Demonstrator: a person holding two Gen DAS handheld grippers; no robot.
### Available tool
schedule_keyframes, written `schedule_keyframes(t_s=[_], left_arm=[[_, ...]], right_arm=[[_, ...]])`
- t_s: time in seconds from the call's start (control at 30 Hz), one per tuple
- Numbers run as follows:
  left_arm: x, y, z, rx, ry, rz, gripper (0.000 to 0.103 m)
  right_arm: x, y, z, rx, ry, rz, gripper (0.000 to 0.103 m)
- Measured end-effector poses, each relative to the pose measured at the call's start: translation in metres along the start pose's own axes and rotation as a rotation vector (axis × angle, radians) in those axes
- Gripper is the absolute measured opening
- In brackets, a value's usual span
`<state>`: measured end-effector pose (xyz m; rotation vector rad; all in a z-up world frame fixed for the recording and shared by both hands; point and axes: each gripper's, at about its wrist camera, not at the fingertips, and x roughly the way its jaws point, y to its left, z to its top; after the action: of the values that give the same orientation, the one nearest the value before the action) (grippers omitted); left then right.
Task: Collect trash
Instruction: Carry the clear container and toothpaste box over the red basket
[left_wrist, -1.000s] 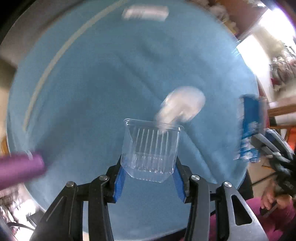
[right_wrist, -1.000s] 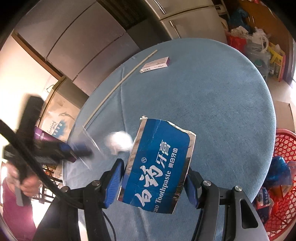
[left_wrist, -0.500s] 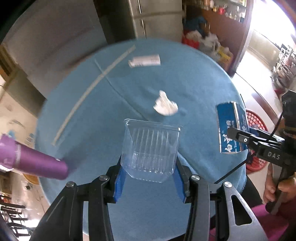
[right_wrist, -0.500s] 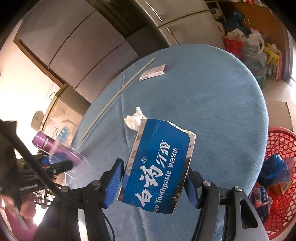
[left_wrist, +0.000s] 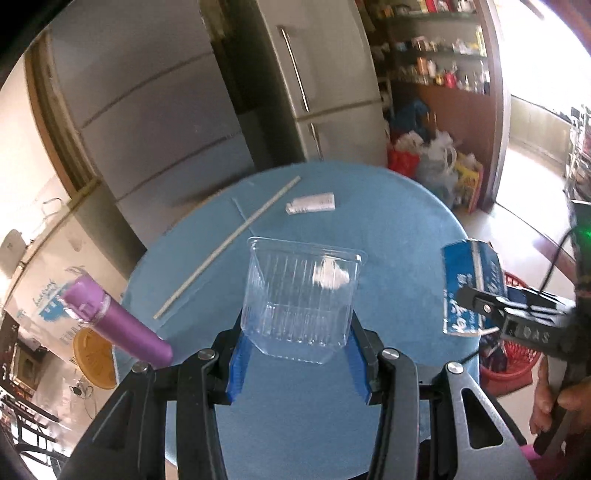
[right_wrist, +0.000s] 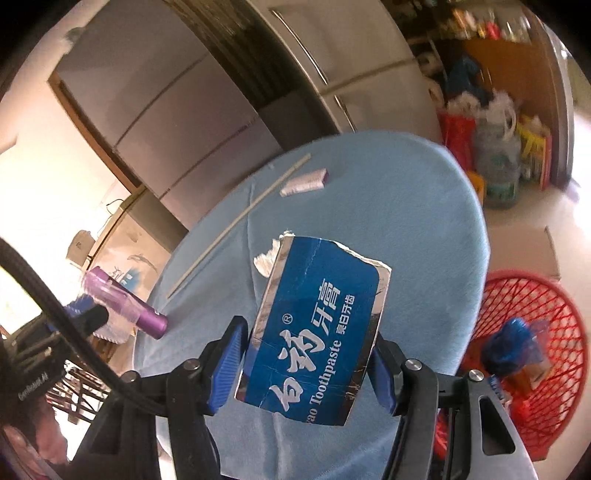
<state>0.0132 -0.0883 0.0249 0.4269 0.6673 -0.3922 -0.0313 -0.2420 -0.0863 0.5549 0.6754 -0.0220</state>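
Item: clear plastic tub (left_wrist: 301, 301), ribbed, empty, clamped by its lower sides between the blue pads of the left gripper (left_wrist: 299, 363), jaws drawn in narrow around it, held above the near part of the table. Item: blue toothpaste carton (right_wrist: 314, 328), torn and flattened, foil edges showing, pinched across its width by the right gripper (right_wrist: 308, 373), jaws about halfway apart and closed on it. Destination, by judgement: red basket (right_wrist: 554, 332) on the floor beside the table's right edge, already holding blue and mixed refuse. Remaining on the table: crumpled white tissue (right_wrist: 264, 260), small white-and-purple box (right_wrist: 304, 182), long pale stick (right_wrist: 236, 225), purple flask (right_wrist: 125, 306) lying at the left edge. Risks: the thin tub could buckle and spring out of the pads if squeezed harder or swung quickly; the carton, gripped only at its lower part, could twist loose and fall short of the basket rim. Surface: round table (left_wrist: 399, 229) under a blue cloth, slightly creased. Room: grey refrigerators behind, shelves of bottles, bags and packages heaped on the floor, bright doorway at right.
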Motion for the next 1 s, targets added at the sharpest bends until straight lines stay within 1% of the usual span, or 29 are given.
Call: schedule_keyframes(t_s=[0.17, 0.27, 0.37, 0.67, 1.0], left_arm=[[-0.023, -0.004, 0.001, -0.018, -0.055, 0.062, 0.048], [-0.032, -0.002, 0.001, -0.028, -0.078, 0.096, 0.048], [-0.034, 0.000, 0.003, -0.038, -0.088, 0.114, 0.048], [-0.044, 0.000, 0.005, -0.051, -0.116, 0.163, 0.048], [-0.061, -0.014, 0.010, -0.012, -0.192, 0.223, 0.049]], right_arm=[[-0.033, 0.011, -0.005, -0.066, -0.072, -0.016, 0.064], [-0.047, 0.016, -0.007, -0.088, -0.098, -0.026, 0.064], [-0.057, 0.021, -0.007, -0.109, -0.117, -0.031, 0.064], [-0.066, 0.031, -0.011, -0.149, -0.144, -0.032, 0.065], [-0.073, 0.021, -0.014, -0.120, -0.154, -0.031, 0.065]])
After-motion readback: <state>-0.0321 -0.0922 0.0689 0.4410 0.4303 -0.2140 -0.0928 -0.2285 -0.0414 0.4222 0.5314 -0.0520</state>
